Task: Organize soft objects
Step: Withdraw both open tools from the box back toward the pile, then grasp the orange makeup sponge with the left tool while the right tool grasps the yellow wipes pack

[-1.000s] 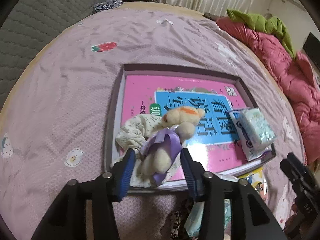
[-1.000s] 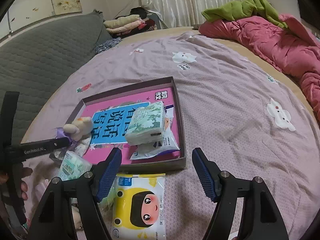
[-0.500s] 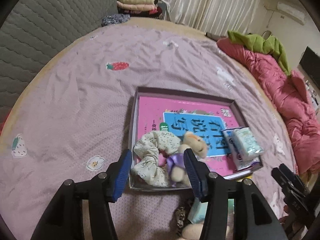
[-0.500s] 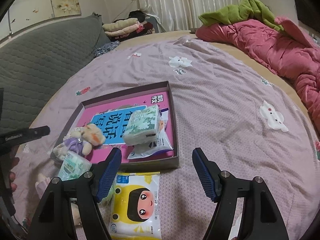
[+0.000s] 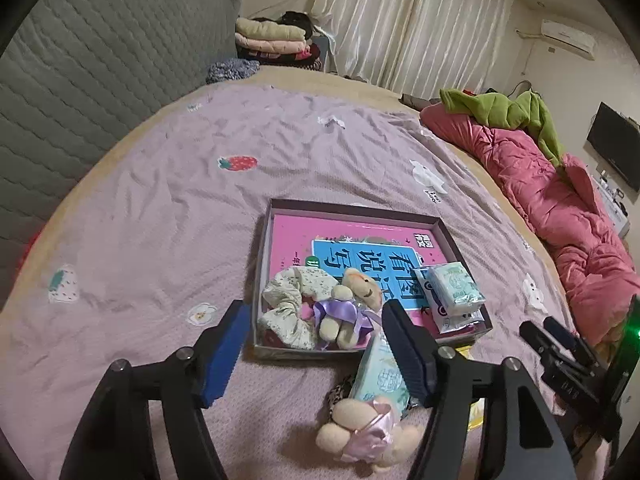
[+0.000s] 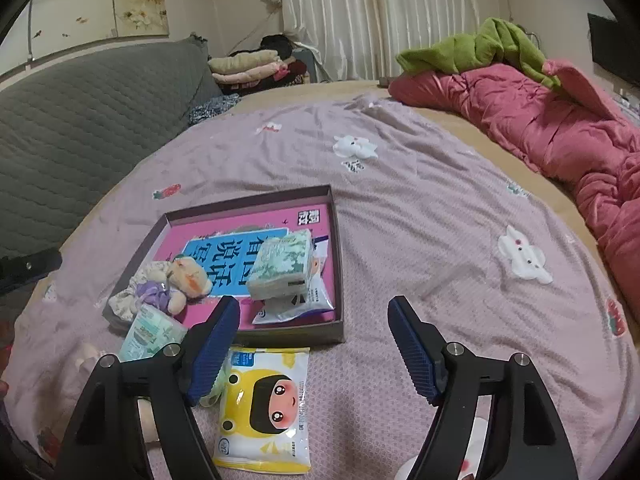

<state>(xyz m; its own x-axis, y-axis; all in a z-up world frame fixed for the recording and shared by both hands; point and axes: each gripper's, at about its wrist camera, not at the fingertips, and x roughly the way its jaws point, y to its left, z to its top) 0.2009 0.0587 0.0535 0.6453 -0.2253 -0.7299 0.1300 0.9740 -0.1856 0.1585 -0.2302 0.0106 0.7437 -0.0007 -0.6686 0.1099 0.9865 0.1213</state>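
A shallow dark box (image 5: 352, 208) with a pink book inside lies on the bed. In its near left corner a tan bear in a purple dress (image 5: 344, 308) rests against a floral scrunchie (image 5: 286, 308); tissue packs (image 5: 452, 288) fill the right corner. My left gripper (image 5: 316, 344) hovers above the box's near edge, jaws opening, nothing between them. Just outside the box lie a teal tissue pack (image 5: 380, 376) and a bear with a pink ribbon (image 5: 364, 432). My right gripper (image 6: 314, 344) is open and widening, empty, over the box front (image 6: 336, 260) and a yellow wipes pack (image 6: 268, 400).
A pink quilt (image 6: 560, 128) with a green garment (image 6: 472, 48) is heaped along the bed's right side. A grey quilted headboard (image 5: 100, 60) runs along the left, with folded clothes (image 5: 272, 40) behind. The mauve sheet (image 6: 440, 208) stretches right of the box.
The left gripper let go of the purple-dressed bear, which now lies in the box, and pulled up and back with wider jaws. The right gripper rose a little.
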